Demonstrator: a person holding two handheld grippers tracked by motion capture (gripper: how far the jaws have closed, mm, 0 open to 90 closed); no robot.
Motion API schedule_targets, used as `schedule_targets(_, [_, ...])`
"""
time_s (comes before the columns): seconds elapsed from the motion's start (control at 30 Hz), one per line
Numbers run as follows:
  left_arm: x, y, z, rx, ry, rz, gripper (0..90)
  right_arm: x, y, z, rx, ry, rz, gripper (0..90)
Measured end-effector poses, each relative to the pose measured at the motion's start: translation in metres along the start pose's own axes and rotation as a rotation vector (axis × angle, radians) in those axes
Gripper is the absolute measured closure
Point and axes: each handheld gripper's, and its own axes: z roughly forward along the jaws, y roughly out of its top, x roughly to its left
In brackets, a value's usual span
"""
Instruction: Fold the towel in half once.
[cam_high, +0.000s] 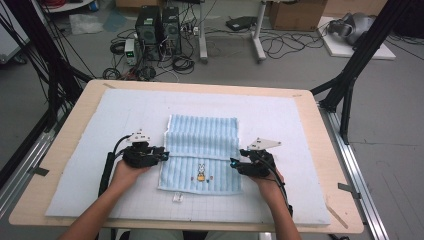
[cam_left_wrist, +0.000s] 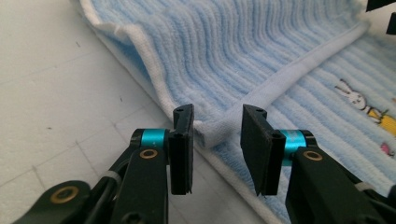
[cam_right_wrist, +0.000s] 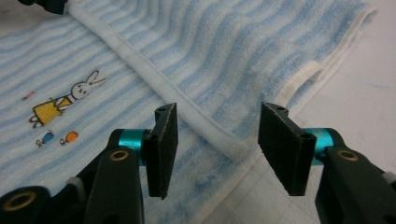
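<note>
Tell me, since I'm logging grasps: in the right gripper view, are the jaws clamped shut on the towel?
No, the right gripper stands open, its jaws apart around the towel's folded white hem.

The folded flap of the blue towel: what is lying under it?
Under the folded flap lies the towel's own lower layer, with its rabbit picture uncovered. The covered part of that layer is hidden.
</note>
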Motion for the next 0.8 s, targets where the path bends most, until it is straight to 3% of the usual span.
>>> schedule_targets(0.07, [-0.002,0.001,0.001,0.014,0.023,0.016,69.2,0.0,-0.001,0.003,0.013,-0.01,-0.001,53.1])
schedule_targets(0.23, [-0.002,0.0,0.001,0.008,0.042,0.002,77.0,0.0,-0.003,0.01,0.06,-0.068,-0.022,65.3])
schedule_targets(0.37, [-0.002,0.0,0.0,-0.001,0.04,0.013,79.7,0.001,-0.002,0.009,0.069,-0.096,-0.052,81.7])
schedule_targets(0.53, [-0.002,0.001,-0.006,-0.043,0.014,0.008,80.6,0.0,-0.001,0.005,0.052,-0.098,-0.053,83.2])
schedule_targets(0.6, [-0.002,0.001,-0.01,-0.06,0.009,0.004,86.8,0.0,-0.001,0.004,0.042,-0.093,-0.053,83.2])
schedule_targets(0.8, [-0.001,-0.002,-0.012,-0.079,0.012,-0.011,83.4,0.001,0.0,0.0,0.032,-0.09,-0.043,82.5])
